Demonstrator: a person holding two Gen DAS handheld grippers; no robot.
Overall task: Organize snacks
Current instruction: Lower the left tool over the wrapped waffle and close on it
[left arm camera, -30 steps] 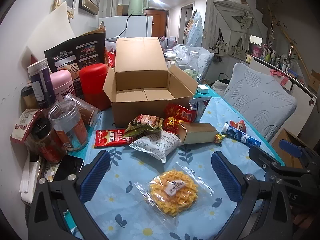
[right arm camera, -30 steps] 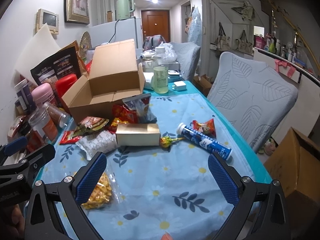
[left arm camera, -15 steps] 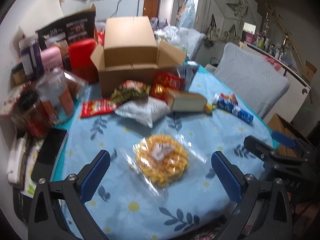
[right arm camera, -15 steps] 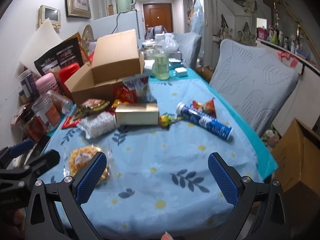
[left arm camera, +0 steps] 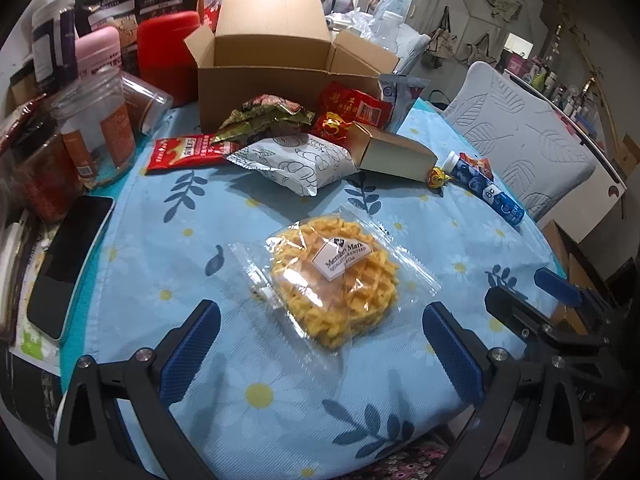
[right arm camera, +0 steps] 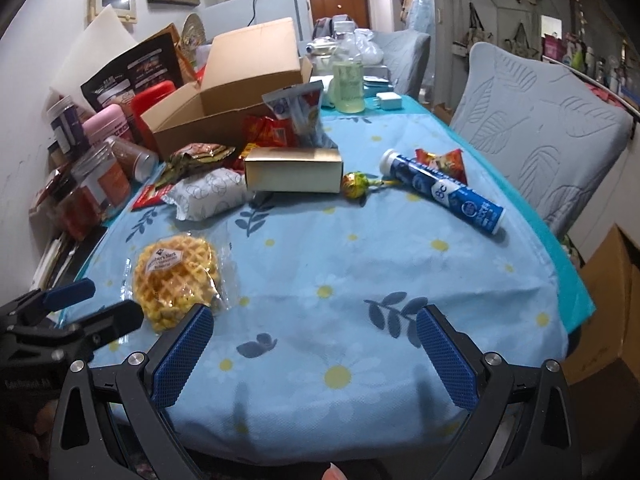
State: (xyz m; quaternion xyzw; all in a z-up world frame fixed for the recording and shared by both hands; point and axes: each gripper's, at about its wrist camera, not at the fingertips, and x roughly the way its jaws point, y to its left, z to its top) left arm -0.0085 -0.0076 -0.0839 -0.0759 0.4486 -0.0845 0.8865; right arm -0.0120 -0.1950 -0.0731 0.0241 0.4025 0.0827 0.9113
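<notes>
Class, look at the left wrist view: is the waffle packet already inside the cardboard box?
No, the waffle packet lies on the tablecloth, well short of the cardboard box.

cardboard box [left arm camera: 276,60] interior: hidden behind front wall | red snack bags [left arm camera: 352,110]: half-covered by gold box [left arm camera: 394,154] | jars [left arm camera: 48,152] at desk's left edge: labels unreadable, cropped

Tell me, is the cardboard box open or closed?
Open. The cardboard box has its flaps raised and spread, so its inside walls show. What lies inside it cannot be seen.
</notes>
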